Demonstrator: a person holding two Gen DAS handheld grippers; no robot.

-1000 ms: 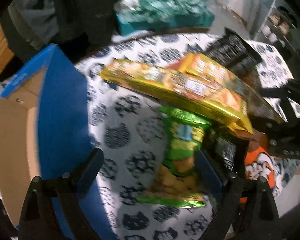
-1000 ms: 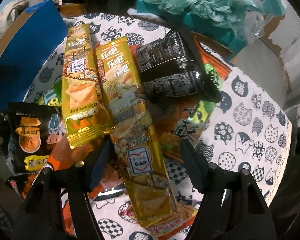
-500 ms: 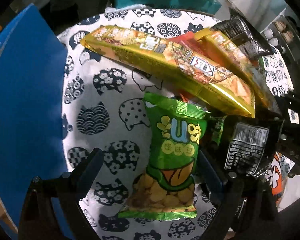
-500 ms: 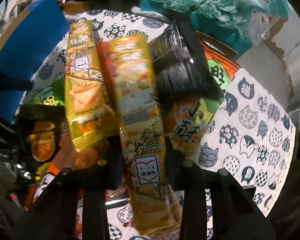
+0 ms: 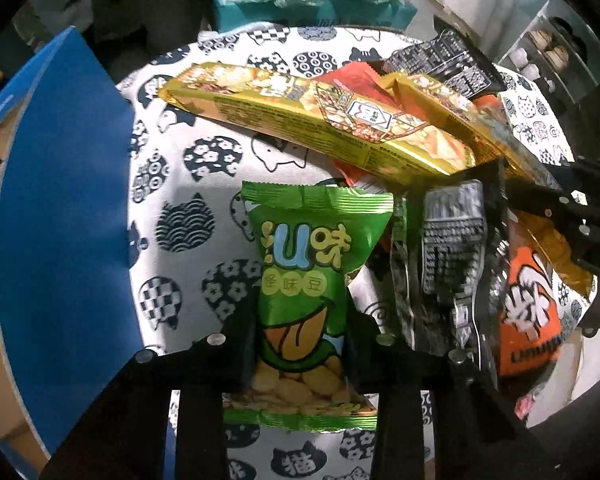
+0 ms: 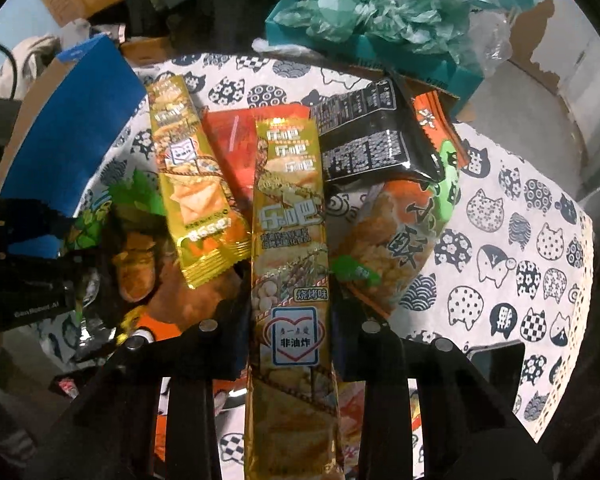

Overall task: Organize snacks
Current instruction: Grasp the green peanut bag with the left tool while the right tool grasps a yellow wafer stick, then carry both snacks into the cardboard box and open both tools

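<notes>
At the far left stands a blue cardboard box, open and tilted, its inner brown face showing at the edge. Beside it a tabletop covered by a white cloth with a cat-face print carries a heap of snack packets.

A second ago the left gripper held its jaws wide on either side of a green bag of flavoured beans. Now the jaws are closing, and the pads press the bag's lower half, pinching it in at the waist. The bag lies on the cloth, near the box, at the left edge of the heap.

Behind it, farther away, a long gold packet of crisps lies across a red wrapper. To the right sit a black packet with white print and an orange one.

At the right, the right gripper has also gone from wide apart to clamped, and now grips a second long gold packet about its middle. This packet runs lengthwise between the jaws, in the centre of the heap, and seems to have lifted slightly.

Both grippers now have a snack in hand, so sorting can likely begin: the green bag appears best placed for the blue box.
</notes>
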